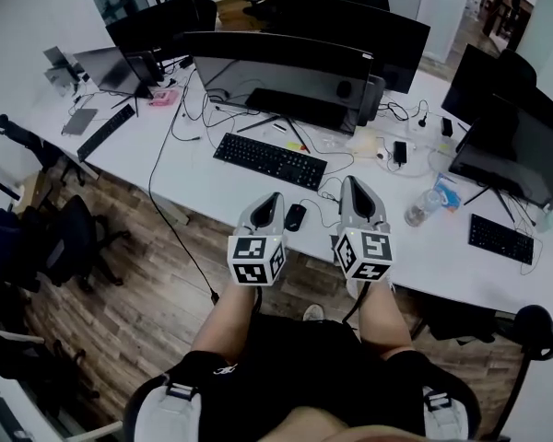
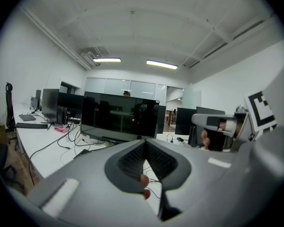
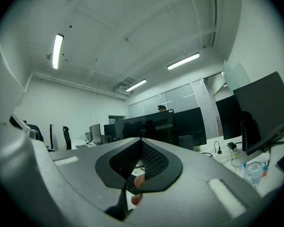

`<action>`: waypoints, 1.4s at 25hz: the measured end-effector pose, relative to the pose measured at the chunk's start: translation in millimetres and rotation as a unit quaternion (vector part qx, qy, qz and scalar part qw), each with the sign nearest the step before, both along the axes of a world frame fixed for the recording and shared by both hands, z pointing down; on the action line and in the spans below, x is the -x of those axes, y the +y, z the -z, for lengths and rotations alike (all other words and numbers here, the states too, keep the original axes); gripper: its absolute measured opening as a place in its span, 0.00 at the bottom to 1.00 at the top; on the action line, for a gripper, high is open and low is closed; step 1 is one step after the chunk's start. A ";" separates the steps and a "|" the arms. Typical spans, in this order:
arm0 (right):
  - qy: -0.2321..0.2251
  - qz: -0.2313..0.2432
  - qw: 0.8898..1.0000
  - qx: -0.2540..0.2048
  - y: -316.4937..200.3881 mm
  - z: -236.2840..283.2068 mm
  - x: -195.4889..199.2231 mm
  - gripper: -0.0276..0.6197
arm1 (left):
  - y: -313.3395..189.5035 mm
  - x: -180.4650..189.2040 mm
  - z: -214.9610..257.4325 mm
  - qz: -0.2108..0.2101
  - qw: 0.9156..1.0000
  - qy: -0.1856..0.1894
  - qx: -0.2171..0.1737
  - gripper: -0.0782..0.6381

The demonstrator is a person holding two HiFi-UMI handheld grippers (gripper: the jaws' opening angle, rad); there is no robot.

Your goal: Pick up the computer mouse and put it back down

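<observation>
A black computer mouse (image 1: pixel 295 216) lies on the white desk (image 1: pixel 194 168) near its front edge, its cable running off to the right. My left gripper (image 1: pixel 275 197) is just left of the mouse, raised and apart from it, jaws shut with nothing in them. My right gripper (image 1: pixel 352 184) is to the mouse's right, also shut and empty. In the left gripper view the left gripper's (image 2: pixel 145 144) pads meet at the tip, and likewise the right gripper's (image 3: pixel 141 141) pads in the right gripper view. Both gripper views look level across the room, and the mouse is hidden in them.
A black keyboard (image 1: pixel 269 160) lies behind the mouse, under a wide dark monitor (image 1: pixel 276 76). A clear water bottle (image 1: pixel 421 207) lies on its side at the right, near a second keyboard (image 1: pixel 503 238). Cables cross the desk. Office chairs (image 1: pixel 64 238) stand on the wooden floor at left.
</observation>
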State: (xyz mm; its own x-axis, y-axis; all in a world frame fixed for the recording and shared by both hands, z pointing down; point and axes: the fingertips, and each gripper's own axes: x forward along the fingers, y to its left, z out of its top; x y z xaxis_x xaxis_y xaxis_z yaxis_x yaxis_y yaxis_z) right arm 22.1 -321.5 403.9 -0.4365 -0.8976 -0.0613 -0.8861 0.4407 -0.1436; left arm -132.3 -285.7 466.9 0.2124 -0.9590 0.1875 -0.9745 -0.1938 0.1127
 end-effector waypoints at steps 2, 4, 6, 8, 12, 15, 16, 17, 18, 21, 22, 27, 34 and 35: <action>0.000 0.002 1.000 0.007 -7.5 -5.5 -1.5 0.04 | -7.4 -1.7 -10.8 0.000 1.000 -0.002 0.014 0.18; 0.001 0.003 1.000 0.015 -13.9 -12.1 -2.5 0.04 | -14.9 -2.8 -21.5 -0.001 1.000 -0.005 0.026 0.18; 0.002 0.002 1.000 0.020 -20.4 -17.0 -3.1 0.04 | -23.9 -3.2 -30.9 -0.004 0.999 -0.011 0.035 0.18; -0.001 -0.003 1.000 0.022 -26.2 -17.8 -4.6 0.04 | -33.5 -4.5 -37.8 -0.011 0.999 -0.020 0.043 0.18; -0.001 -0.015 0.999 0.029 -32.8 -21.8 -7.3 0.04 | -46.7 -6.8 -54.9 -0.025 0.997 -0.030 0.068 0.18; 0.004 -0.023 0.999 0.034 -35.0 -26.4 -8.7 0.04 | -53.0 -14.2 -71.1 -0.055 0.994 -0.029 0.093 0.19; 0.005 -0.026 0.999 0.035 -35.8 -27.2 -9.6 0.04 | -55.0 -18.7 -77.0 -0.071 0.992 -0.028 0.102 0.28; 0.006 -0.029 0.999 0.036 -36.9 -28.1 -10.8 0.04 | -57.5 -21.9 -82.8 -0.081 0.990 -0.029 0.109 0.33; 0.007 -0.032 0.999 0.038 -38.2 -29.2 -11.9 0.04 | -60.3 -23.4 -88.2 -0.085 0.989 -0.032 0.114 0.34; 0.013 -0.036 0.998 0.044 -40.8 -34.8 -15.2 0.04 | -66.8 -25.5 -106.0 -0.087 0.987 -0.038 0.129 0.36; 0.014 -0.037 0.998 0.046 -41.6 -36.9 -16.3 0.04 | -68.3 -26.3 -112.3 -0.088 0.986 -0.039 0.135 0.38; 0.023 -0.037 0.998 0.055 -45.5 -44.6 -19.6 0.04 | -75.3 -25.1 -143.6 -0.084 0.981 -0.056 0.164 0.44; 0.031 -0.036 0.997 0.062 -49.8 -50.3 -24.3 0.04 | -74.6 -26.7 -186.3 -0.086 0.969 -0.064 0.223 0.48; 0.032 -0.036 0.997 0.063 -50.3 -51.1 -25.1 0.04 | -74.5 -28.4 -190.1 -0.087 0.967 -0.063 0.230 0.49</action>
